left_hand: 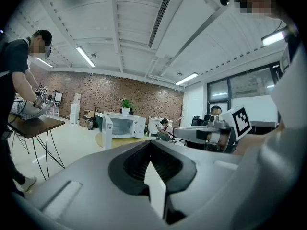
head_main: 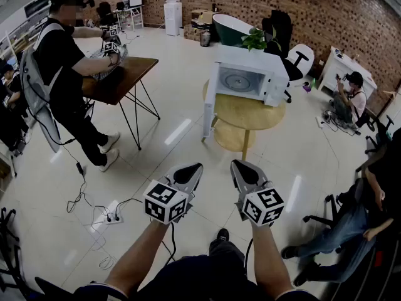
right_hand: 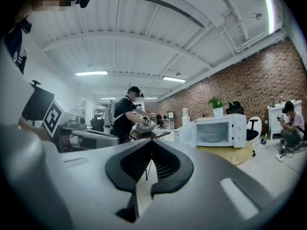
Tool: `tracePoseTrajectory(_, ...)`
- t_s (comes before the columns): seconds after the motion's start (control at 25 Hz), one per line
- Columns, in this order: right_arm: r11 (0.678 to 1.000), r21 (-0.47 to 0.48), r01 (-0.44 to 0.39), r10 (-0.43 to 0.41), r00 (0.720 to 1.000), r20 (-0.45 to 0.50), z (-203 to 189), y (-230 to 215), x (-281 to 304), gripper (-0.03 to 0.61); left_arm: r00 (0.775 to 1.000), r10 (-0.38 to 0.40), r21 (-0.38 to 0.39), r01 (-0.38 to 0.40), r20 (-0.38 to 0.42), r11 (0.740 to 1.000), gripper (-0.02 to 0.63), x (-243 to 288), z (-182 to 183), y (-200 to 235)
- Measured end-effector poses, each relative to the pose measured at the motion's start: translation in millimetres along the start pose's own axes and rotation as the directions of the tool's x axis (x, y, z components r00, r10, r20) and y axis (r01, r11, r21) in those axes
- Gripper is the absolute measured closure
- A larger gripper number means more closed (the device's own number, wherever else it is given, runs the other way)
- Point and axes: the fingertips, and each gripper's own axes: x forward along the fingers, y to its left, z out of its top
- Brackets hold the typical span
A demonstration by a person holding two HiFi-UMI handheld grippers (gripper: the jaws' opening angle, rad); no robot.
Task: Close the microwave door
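The microwave [head_main: 247, 80] stands on a round table [head_main: 250, 115] at 12 o'clock, well apart from the person, with its door [head_main: 211, 102] hanging open toward 9 o'clock. The left gripper [head_main: 191, 171] and right gripper [head_main: 241, 168] hover at 6 o'clock, jaws pressed together on nothing. The approach looks not yet begun, and the next move calls for closing in and pushing the door's outer face. The door shows nearly edge-on, too small to make out a handle or latch.

A round wooden table [head_main: 250, 113] stands mid-floor, with a green potted plant [head_main: 254, 39] showing beyond it. At the left a person in black [head_main: 66, 74] bends over a dark brown table [head_main: 128, 73] on thin metal legs. A white power strip [head_main: 114, 217] lies among cables on the tiled floor. Far right, another person [head_main: 348, 102] sits low beside a white desk [head_main: 341, 63].
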Motion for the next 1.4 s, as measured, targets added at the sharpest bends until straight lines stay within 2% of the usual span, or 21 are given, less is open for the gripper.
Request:
tracePoseTrajectory(0.48,0.999,-0.028,-0.028,0.028,1.0,-0.009,15.1,-78.9,19.4,0.577,0.999,0.04,0.017,-0.04,0.004,0.999,0.606,78.3,17.1,12.7)
tracePoseTrajectory(0.88,0.995,-0.051,-0.087,0.085,0.996,-0.04,23.8,-147.5,20.7,0.577,0.992,0.127,0.024,-0.128,0.018,0.992,0.606,140.8,38.1,19.7)
tracePoseTrajectory(1.4,0.999,-0.012,-0.043,0.042,0.998,-0.046,17.5,-200.4,32.0,0.577,0.987,0.159,0.007,-0.159,-0.023,0.987,0.606,177.2,33.5,50.5)
